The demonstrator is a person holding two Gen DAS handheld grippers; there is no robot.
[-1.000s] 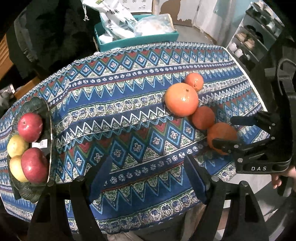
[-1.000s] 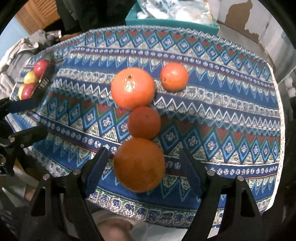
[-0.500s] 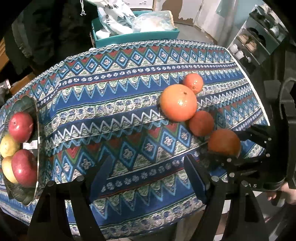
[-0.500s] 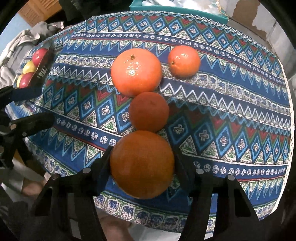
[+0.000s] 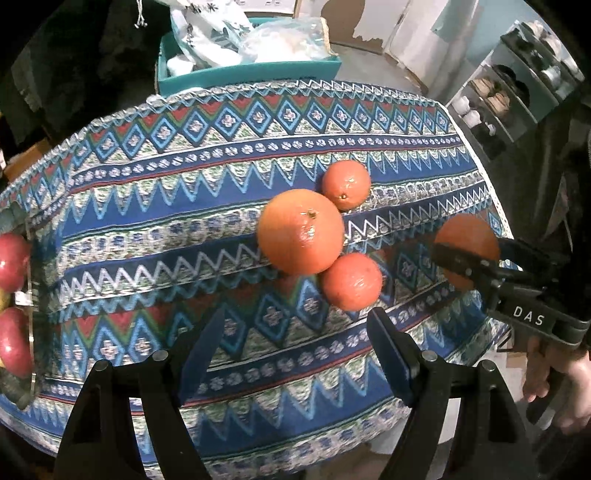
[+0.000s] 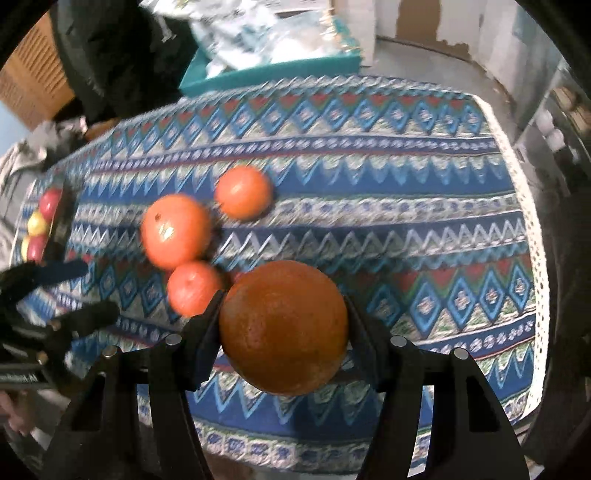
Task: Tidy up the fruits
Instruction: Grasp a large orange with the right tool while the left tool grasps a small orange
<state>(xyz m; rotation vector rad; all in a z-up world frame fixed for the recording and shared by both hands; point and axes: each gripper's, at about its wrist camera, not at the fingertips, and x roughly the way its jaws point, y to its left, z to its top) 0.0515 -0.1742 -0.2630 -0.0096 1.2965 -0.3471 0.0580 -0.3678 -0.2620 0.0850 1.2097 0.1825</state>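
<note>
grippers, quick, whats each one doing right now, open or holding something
Left gripper: open, nothing between its fingers.
Right gripper: shut on the dark orange, a finger against each side.

White capital letters "DAS" stand on the black body of the right gripper (image 5: 469,254), as the left wrist view shows it at the right edge. In the right wrist view, a strip of pale lettering runs along the body of the left gripper (image 6: 79,291) at the lower left, but it is cut off and too blurred to read. The white bags (image 5: 207,33) in the teal bin (image 5: 251,72) carry dark print that cannot be made out.
</note>
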